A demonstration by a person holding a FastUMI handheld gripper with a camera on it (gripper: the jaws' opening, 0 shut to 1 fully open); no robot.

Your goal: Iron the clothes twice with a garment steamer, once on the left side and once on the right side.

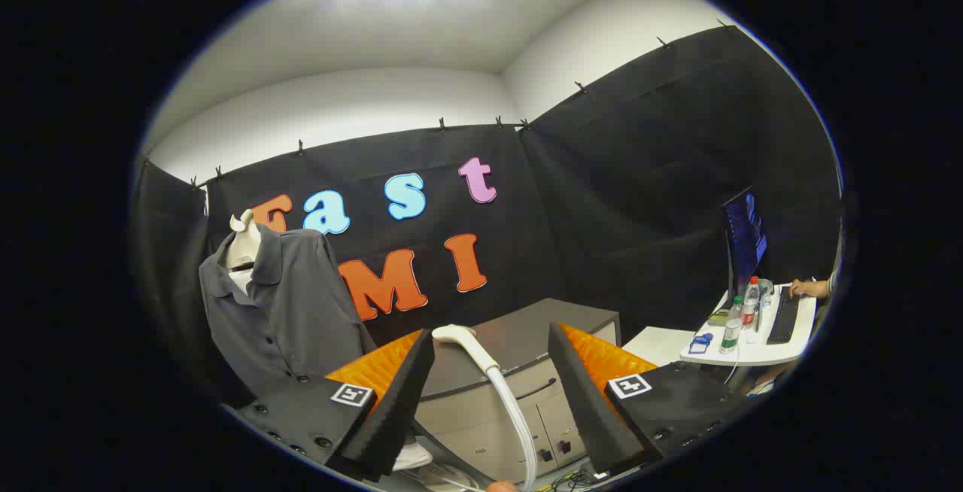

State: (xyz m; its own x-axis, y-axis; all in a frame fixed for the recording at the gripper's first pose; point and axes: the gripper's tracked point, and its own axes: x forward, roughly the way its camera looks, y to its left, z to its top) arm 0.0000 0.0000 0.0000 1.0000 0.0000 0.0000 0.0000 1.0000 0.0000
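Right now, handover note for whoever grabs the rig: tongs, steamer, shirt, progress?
Tongs: open, fingers wide apart, gripping nothing.
Steamer head: white, between the fingers, not pressed by either; it stands up in front of the grey cabinet, its hose running down from it.
Shirt: dark grey, hanging on a mannequin, beyond the fingers on the left-hand finger's side, against the booth wall.
Done: no sign yet of a pass on the shirt.
Left: grasp the steamer, pass the left side, then the right.
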